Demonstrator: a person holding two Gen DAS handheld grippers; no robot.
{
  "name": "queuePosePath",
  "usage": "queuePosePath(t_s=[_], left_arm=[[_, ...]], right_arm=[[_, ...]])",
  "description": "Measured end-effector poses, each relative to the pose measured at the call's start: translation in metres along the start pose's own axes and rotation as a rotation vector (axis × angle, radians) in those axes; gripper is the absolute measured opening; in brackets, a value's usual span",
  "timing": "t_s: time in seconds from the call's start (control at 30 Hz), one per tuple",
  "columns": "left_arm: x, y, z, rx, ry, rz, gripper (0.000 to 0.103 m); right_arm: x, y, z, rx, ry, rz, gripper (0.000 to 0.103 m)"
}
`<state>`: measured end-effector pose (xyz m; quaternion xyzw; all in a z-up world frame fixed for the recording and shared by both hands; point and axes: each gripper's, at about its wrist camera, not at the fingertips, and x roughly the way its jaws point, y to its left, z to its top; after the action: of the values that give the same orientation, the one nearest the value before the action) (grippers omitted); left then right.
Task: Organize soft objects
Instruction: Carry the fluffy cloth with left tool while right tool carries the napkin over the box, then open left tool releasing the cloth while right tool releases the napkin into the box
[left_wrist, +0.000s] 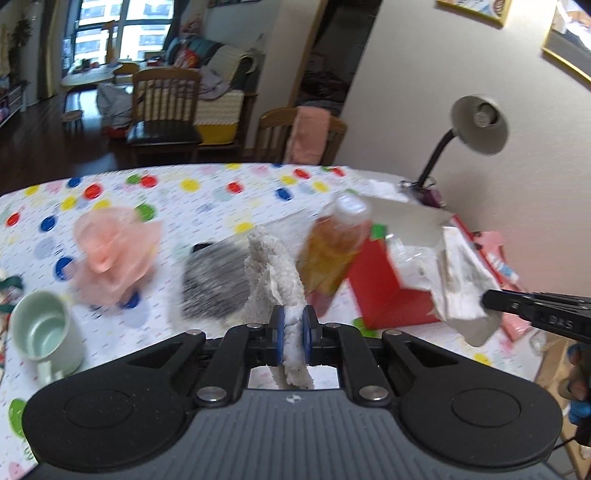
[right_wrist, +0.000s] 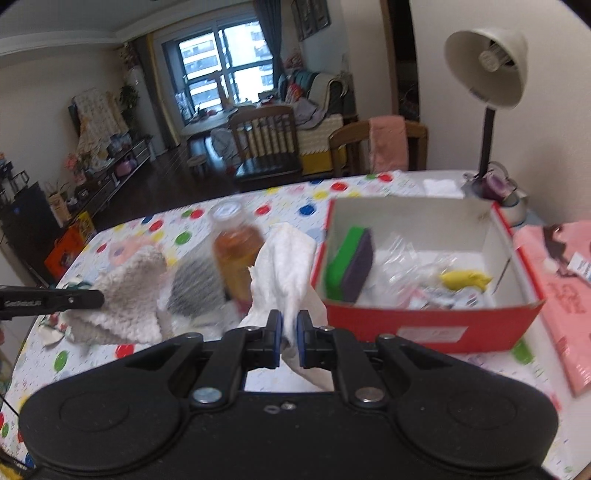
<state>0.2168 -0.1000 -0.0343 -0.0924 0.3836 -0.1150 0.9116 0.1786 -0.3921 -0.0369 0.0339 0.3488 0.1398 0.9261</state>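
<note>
Left gripper: my jaws pinch the fuzzy cloth, lifted above the table.
Right gripper: my jaws grip the white towel, beside the red box.

A bottle of amber drink stands on the dotted table, a mint mug lies tipped at the left, a desk lamp rises at the far right.
</note>
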Motion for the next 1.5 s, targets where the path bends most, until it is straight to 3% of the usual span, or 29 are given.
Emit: queuePosePath(t_s=[0.23,0.63,1.1,1.5], left_arm=[[0.006,-0.050,0.029,0.046,-0.019,-0.080,0.010],[0.049,-0.139,0.067,0.156,-0.038,-0.135,0.010],[0.130,-0.208,0.089,0.203,-0.008,-0.148,0.010],[0.205,-0.232,0.085,0.228,0.085,-0.104,0.010]], right_arm=[[-0.009,-0.036,0.029,0.009,-0.066,-0.044,0.008],[0.007,-0.105,0.066,-0.002,-0.106,-0.129,0.008],[0.052,-0.160,0.073,0.010,-0.022,-0.147,0.008],[0.115,-0.188,0.075,0.008,0.099,-0.169,0.008]])
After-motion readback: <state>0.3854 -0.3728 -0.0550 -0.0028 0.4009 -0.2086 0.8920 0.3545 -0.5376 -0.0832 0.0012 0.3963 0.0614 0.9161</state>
